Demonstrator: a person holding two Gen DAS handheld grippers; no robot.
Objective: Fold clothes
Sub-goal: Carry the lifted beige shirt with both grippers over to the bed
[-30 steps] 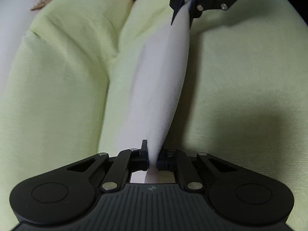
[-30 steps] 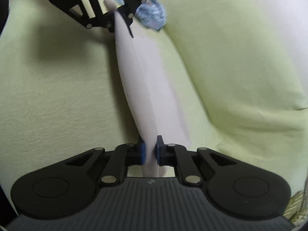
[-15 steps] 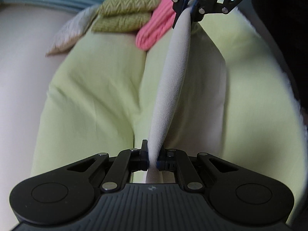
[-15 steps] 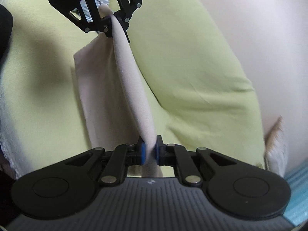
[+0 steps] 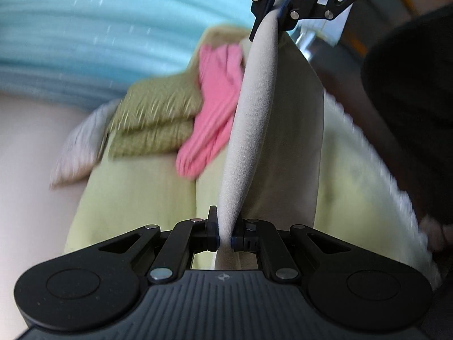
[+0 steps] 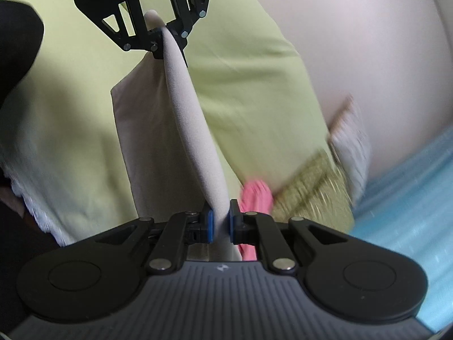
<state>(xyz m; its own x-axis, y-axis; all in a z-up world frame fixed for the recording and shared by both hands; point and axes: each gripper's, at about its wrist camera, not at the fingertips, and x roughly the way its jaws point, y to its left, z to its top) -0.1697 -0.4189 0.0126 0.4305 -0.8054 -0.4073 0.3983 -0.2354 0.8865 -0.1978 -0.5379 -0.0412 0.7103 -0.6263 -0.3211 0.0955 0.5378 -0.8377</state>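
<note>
1. A yellow-green sheet (image 5: pixel 136 195) covers the surface under everything, with a turquoise striped cover (image 5: pixel 99 36) along its far edge
2. The beige cloth (image 5: pixel 249 130) is held up off the sheet, its top edge stretched taut between the two grippers while the rest hangs down toward the sheet
3. Folded olive patterned cloths (image 5: pixel 158 116) lie stacked on the sheet near the turquoise cover, with a pink garment (image 5: pixel 212 107) just beside them; both are blurred
4. The left gripper (image 5: pixel 225 239) is clamped on one end of the beige cloth's top edge
5. The right gripper (image 6: pixel 220 226) is clamped on the other end, its blue pads (image 6: pixel 209 221) pressing the fabric
</note>
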